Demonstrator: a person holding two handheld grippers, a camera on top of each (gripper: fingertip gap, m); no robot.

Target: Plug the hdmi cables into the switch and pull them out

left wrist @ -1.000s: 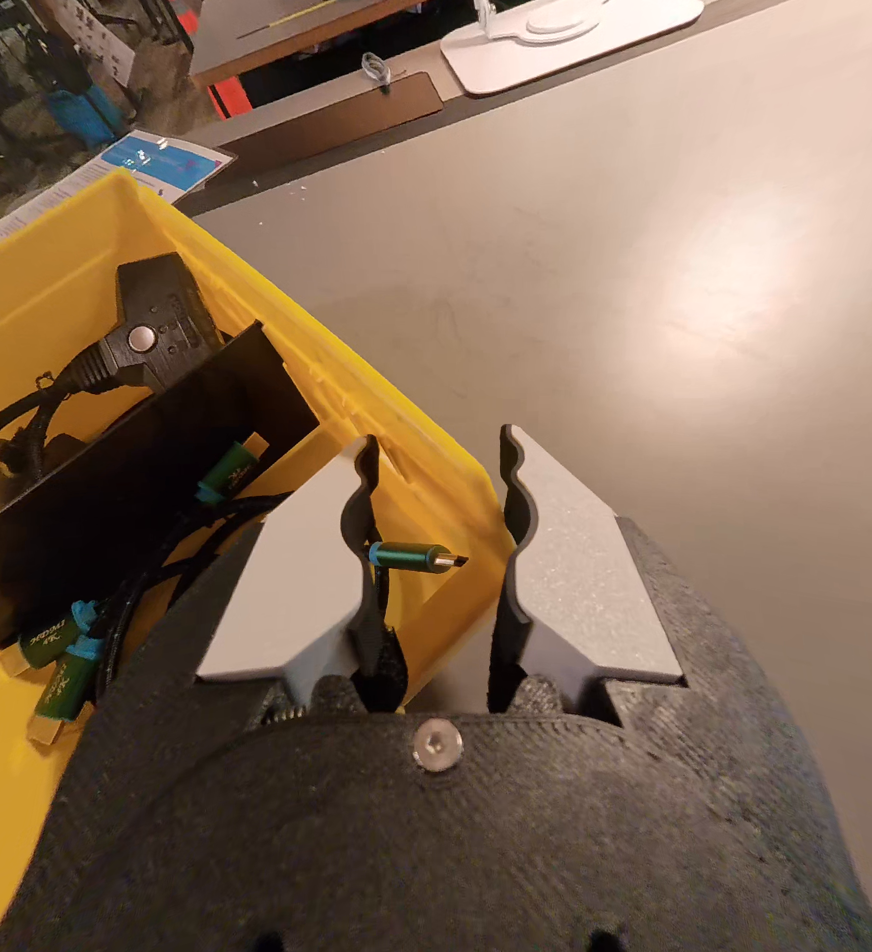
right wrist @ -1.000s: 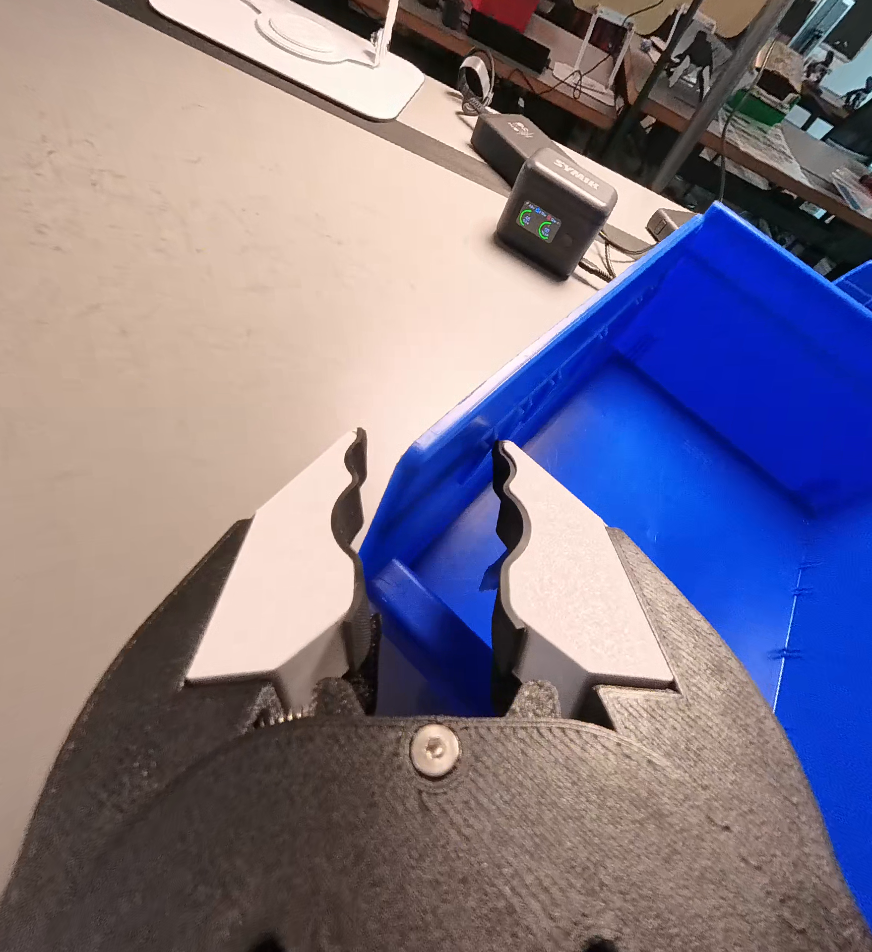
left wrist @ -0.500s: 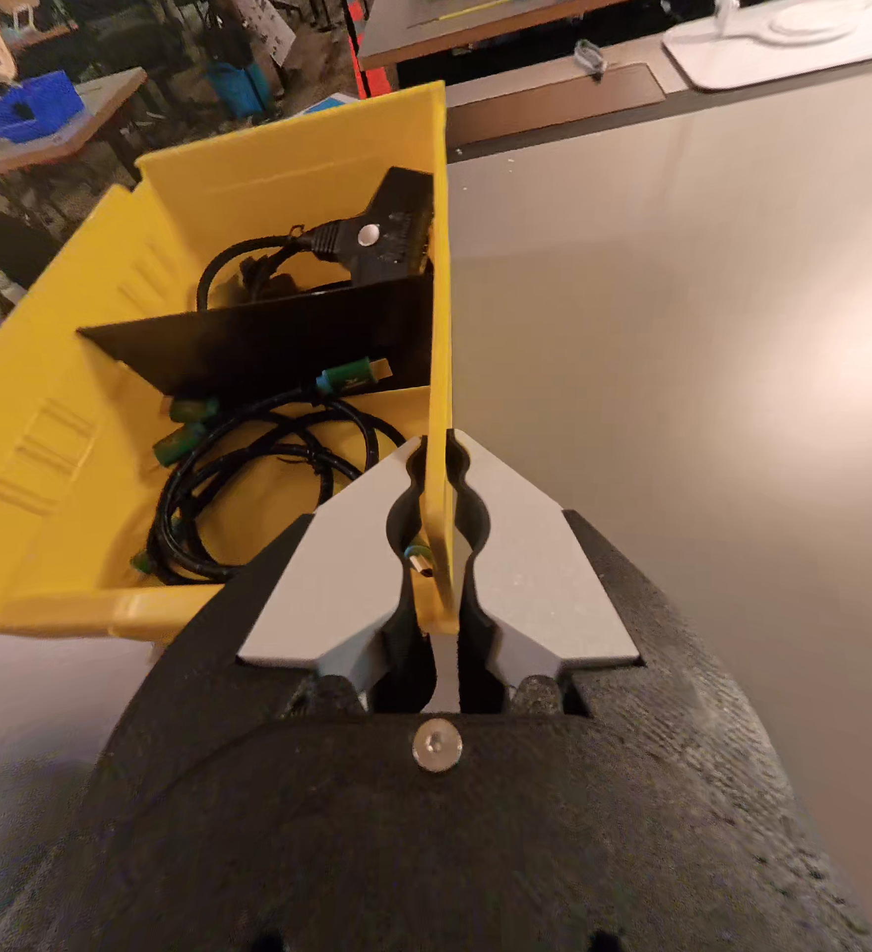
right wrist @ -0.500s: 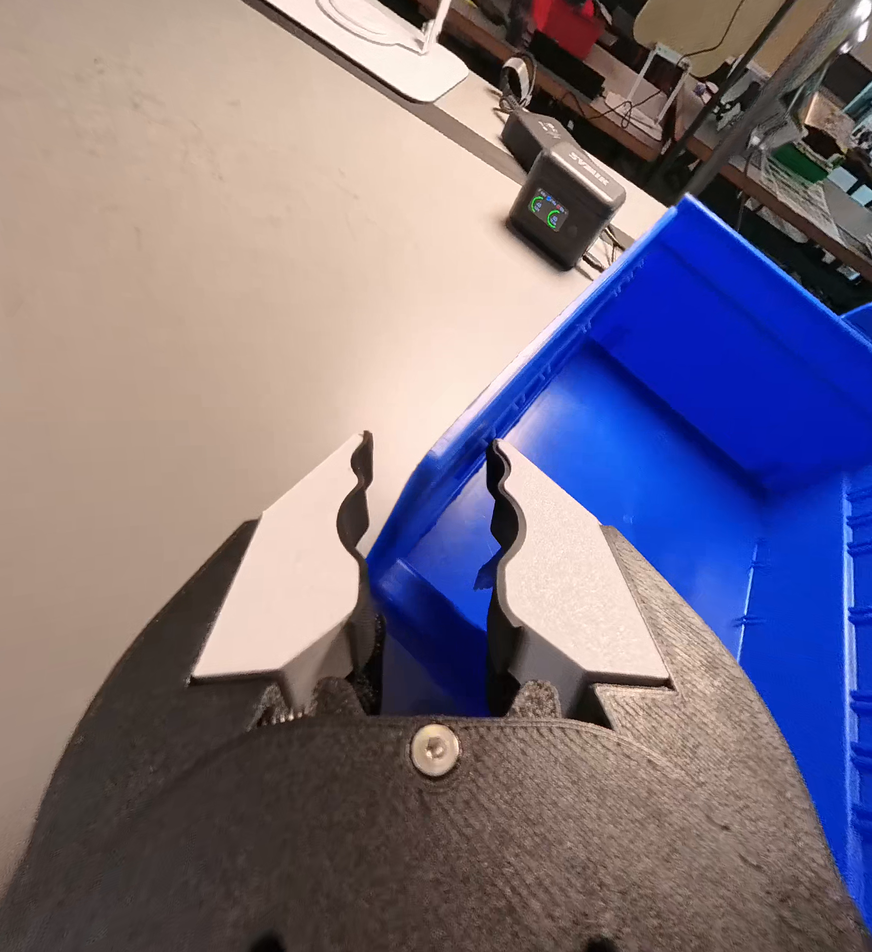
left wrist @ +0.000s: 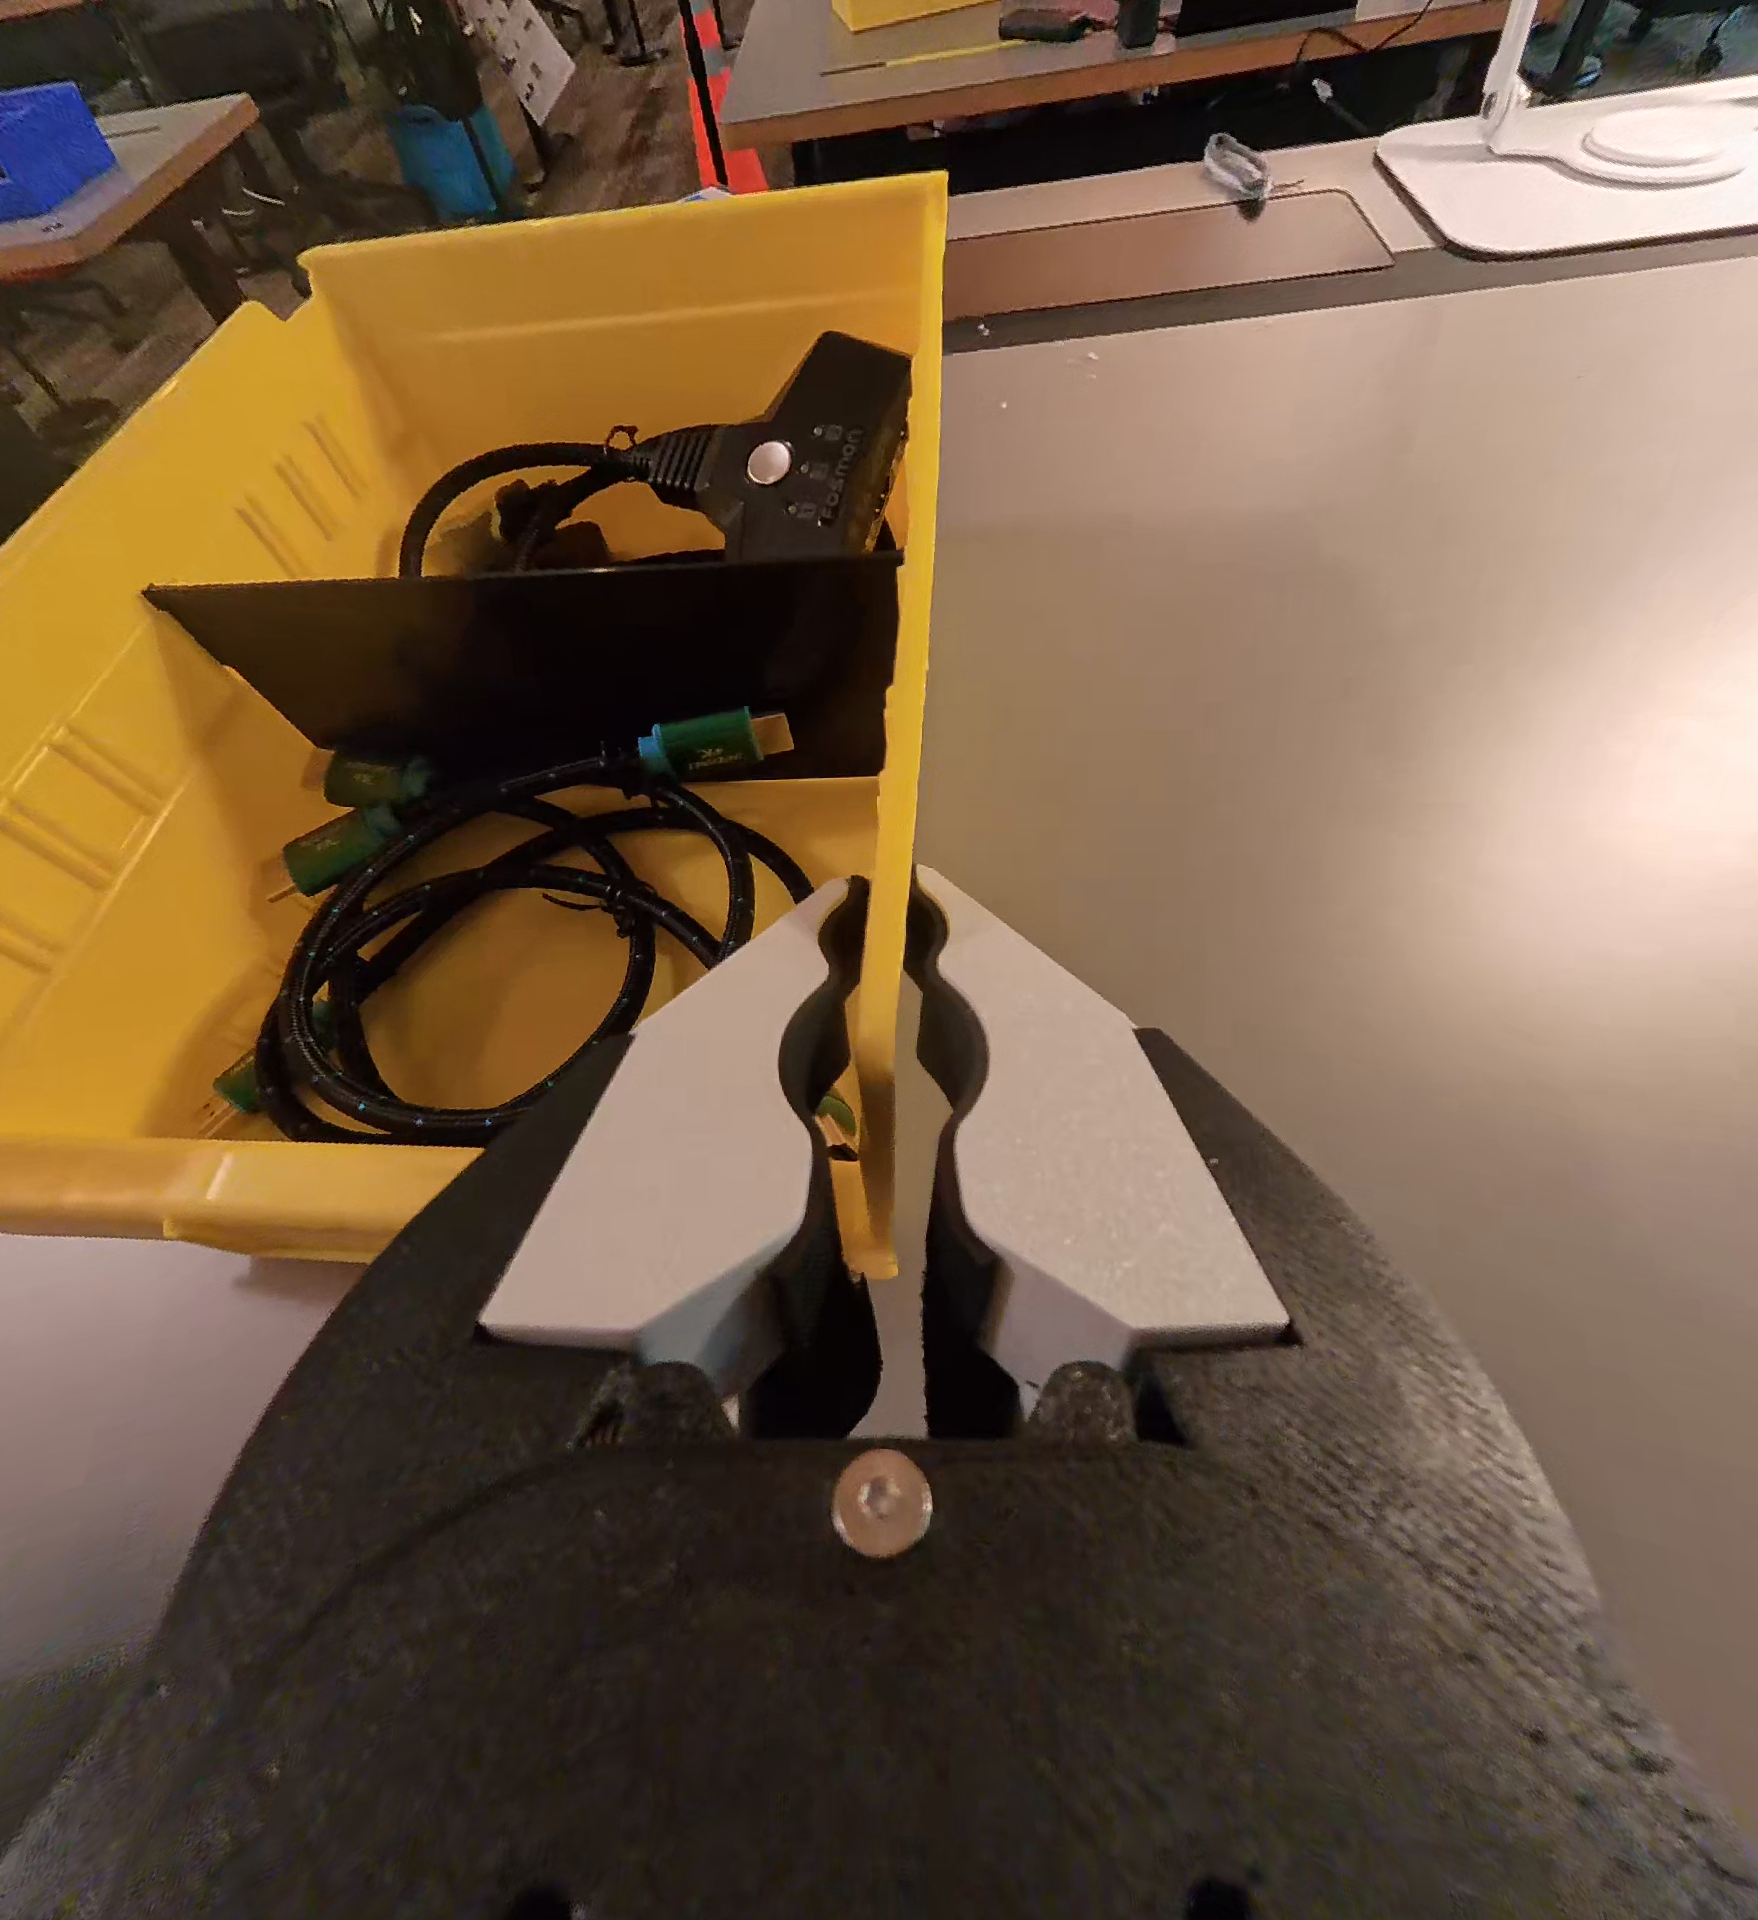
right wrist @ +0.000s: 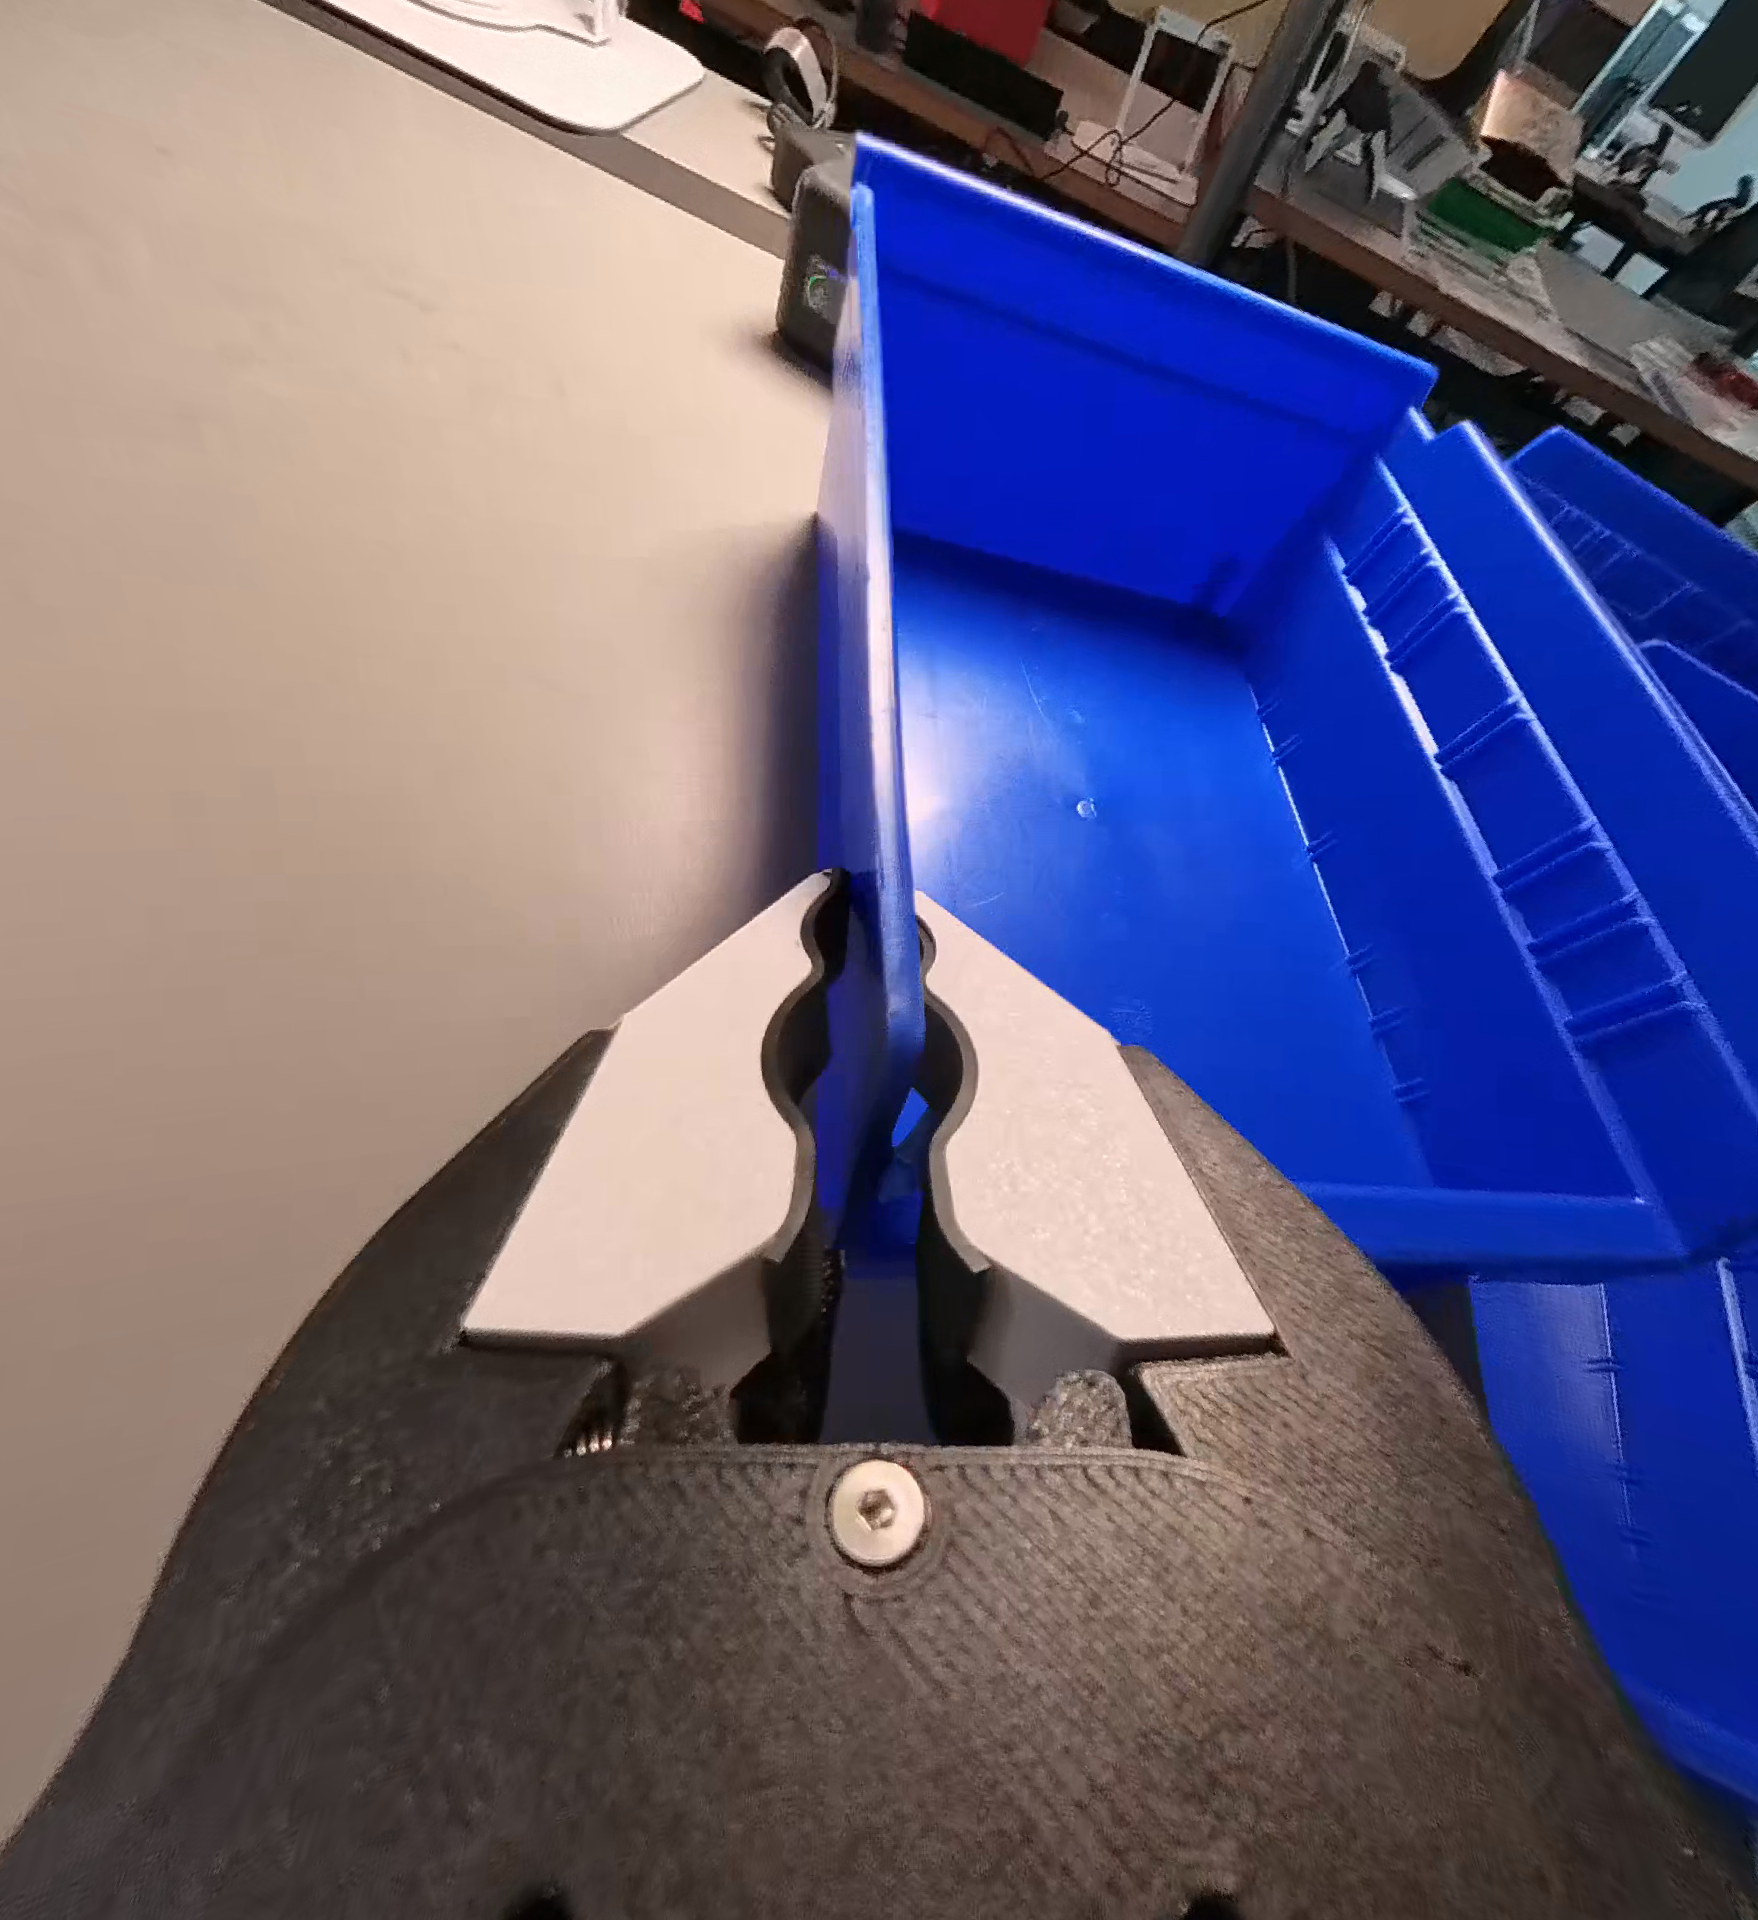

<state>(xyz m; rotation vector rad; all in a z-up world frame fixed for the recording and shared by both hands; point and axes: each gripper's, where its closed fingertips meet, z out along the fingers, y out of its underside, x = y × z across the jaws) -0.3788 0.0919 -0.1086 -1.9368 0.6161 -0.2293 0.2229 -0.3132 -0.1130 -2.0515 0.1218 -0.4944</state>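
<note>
My left gripper (left wrist: pixel 883 902) is shut on the right side wall of a yellow bin (left wrist: pixel 911 582). Behind a black divider (left wrist: pixel 542 644) in the bin lies a black HDMI switch (left wrist: pixel 813 457) with its own lead. In front of the divider lie coiled black HDMI cables (left wrist: pixel 501 935) with green plugs (left wrist: pixel 714 743). My right gripper (right wrist: pixel 877 902) is shut on the left side wall of an empty blue bin (right wrist: pixel 859 582).
Both bins rest on a grey table (left wrist: pixel 1374 831). More blue bins (right wrist: pixel 1685 582) sit to the right of the held one. A small dark device (right wrist: pixel 810 281) stands just behind the blue bin. A white stand base (left wrist: pixel 1623 166) lies at the table's far edge. My hands' fingertips stand some 75 centimeters from each other. The small dark device (right wrist: pixel 810 281) lies around 30 centimeters away from my right fingertips.
Both grippers have closed from open onto the bin walls, the left on the yellow bin and the right on the blue bin. Both bins have swung round in view.
</note>
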